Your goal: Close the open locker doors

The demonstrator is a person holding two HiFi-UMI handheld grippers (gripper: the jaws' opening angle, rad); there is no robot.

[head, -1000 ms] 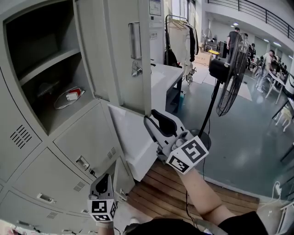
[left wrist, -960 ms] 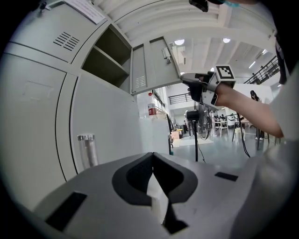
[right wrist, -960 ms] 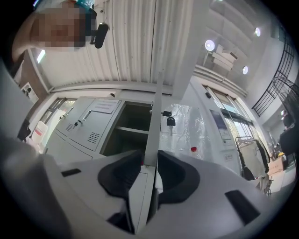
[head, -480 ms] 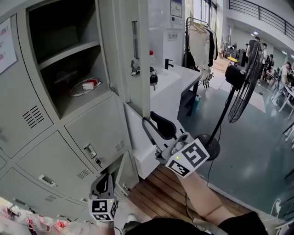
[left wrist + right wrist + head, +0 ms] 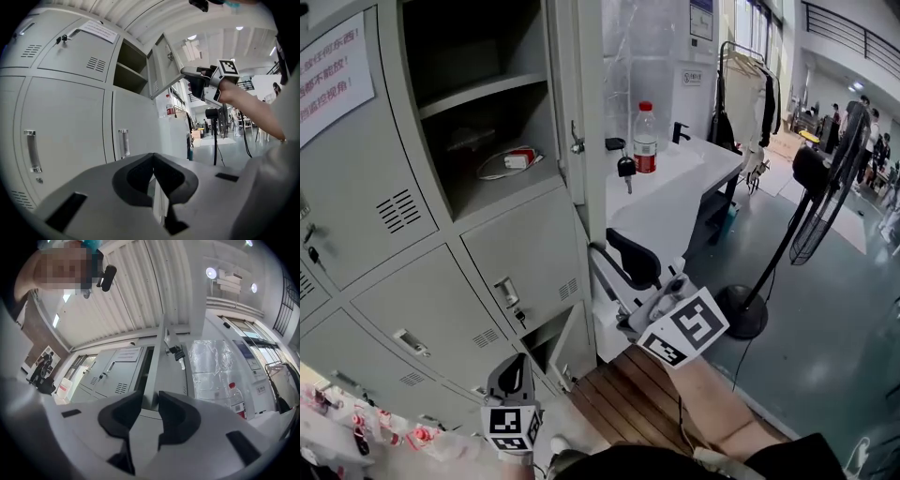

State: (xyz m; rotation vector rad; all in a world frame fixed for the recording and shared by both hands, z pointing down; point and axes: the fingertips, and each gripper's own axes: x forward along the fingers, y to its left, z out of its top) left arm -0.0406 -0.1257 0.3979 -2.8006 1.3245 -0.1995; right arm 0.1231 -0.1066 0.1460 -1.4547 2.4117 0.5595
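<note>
The upper locker's grey door [image 5: 586,141] stands open and edge-on to me, with keys [image 5: 625,169] hanging from its lock. My right gripper [image 5: 611,253] is at the door's bottom corner. In the right gripper view the door's edge [image 5: 157,362] fills the gap between the jaws of the right gripper [image 5: 150,401]. The jaws have just been opening a little, and the pads still sit on the edge. A small bottom locker door [image 5: 572,347] also hangs open, beside my left gripper [image 5: 511,375]. The left gripper [image 5: 153,161] is shut and empty.
The open compartment [image 5: 478,122] has a shelf, a white cable and a red-white item. A white table [image 5: 675,187] with a water bottle [image 5: 645,136] stands right of the lockers. A standing fan [image 5: 825,187] and a clothes rack [image 5: 750,84] are further right. Wooden boards [image 5: 628,394] lie underfoot.
The upper door has swung from showing its broad face to standing edge-on, nearer the locker, with my right gripper at its lower corner throughout. My view has shifted left along the lockers.
</note>
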